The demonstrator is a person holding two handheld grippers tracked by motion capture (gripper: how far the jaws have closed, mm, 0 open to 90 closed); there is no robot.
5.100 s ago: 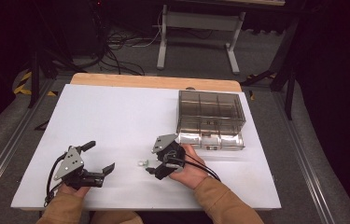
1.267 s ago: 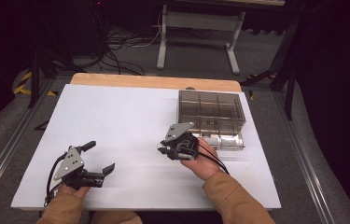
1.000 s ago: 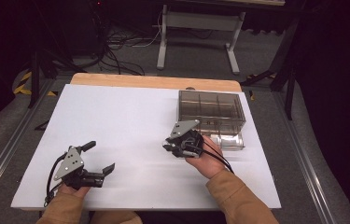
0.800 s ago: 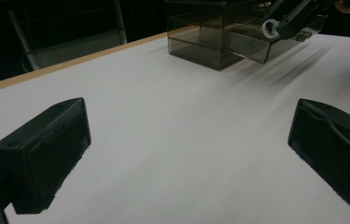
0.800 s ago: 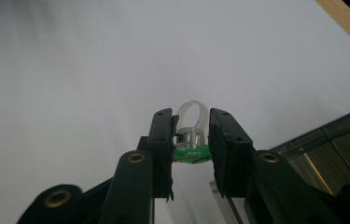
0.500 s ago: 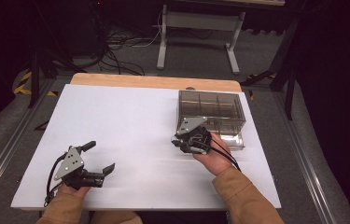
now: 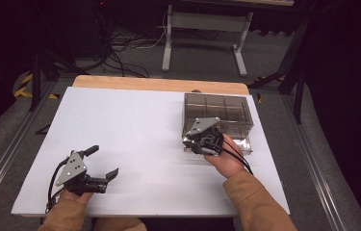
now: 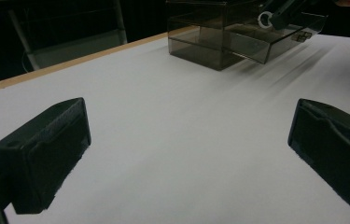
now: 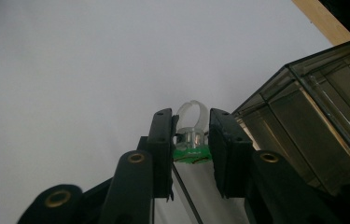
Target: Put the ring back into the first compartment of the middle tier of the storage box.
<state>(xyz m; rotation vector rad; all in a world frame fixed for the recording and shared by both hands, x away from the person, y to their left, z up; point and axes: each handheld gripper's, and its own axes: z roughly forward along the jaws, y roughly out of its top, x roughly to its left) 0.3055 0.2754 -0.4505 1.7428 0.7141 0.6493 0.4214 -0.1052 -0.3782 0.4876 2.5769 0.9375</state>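
At frame centre, the right tongs pinched a small clear ring on a green base; the left tongs stood spread.

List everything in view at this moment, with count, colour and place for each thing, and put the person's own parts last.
Table: one, white top with a wooden far edge, centre.
Compartment box: one, smoky clear plastic, on the table's far right, its front drawer pulled out.
Ring part: one, clear ring on a small green base, between the right gripper's jaws beside the box.
Desk frame: one, grey, on the floor beyond the table.
Left gripper: one, black, jaws wide apart, near left of the table.
Right gripper: one, black, closed on the ring part.
Sleeves: two, tan, bottom edge.
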